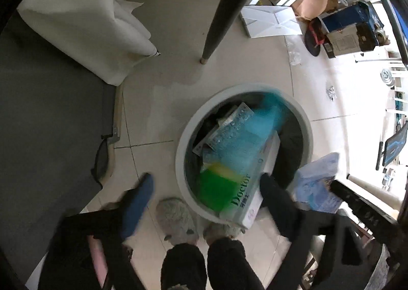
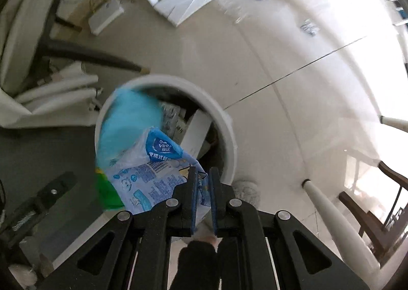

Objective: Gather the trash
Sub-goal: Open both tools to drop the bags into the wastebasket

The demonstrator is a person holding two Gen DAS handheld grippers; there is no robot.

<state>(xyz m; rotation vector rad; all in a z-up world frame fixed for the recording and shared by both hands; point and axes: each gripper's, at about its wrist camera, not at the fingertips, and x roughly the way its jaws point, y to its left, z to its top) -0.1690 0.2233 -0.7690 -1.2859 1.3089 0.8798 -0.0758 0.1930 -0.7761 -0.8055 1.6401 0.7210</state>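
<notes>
Blue-padded and spread wide with nothing between them, the left gripper (image 1: 204,188) hovers over the round white trash bin (image 1: 183,136) at centre frame, while further right the right gripper (image 2: 203,182) pinches a blue-and-white plastic tissue wrapper (image 2: 142,177) above the bin's rim.

Left gripper (image 1: 206,195) pointing steeply down, jaws wide apart; right gripper (image 2: 203,175) likewise, jaws narrow.

A box (image 1: 255,182) and wrappers lie in the bin (image 1: 244,91), beside a table leg (image 1: 219,22).
</notes>
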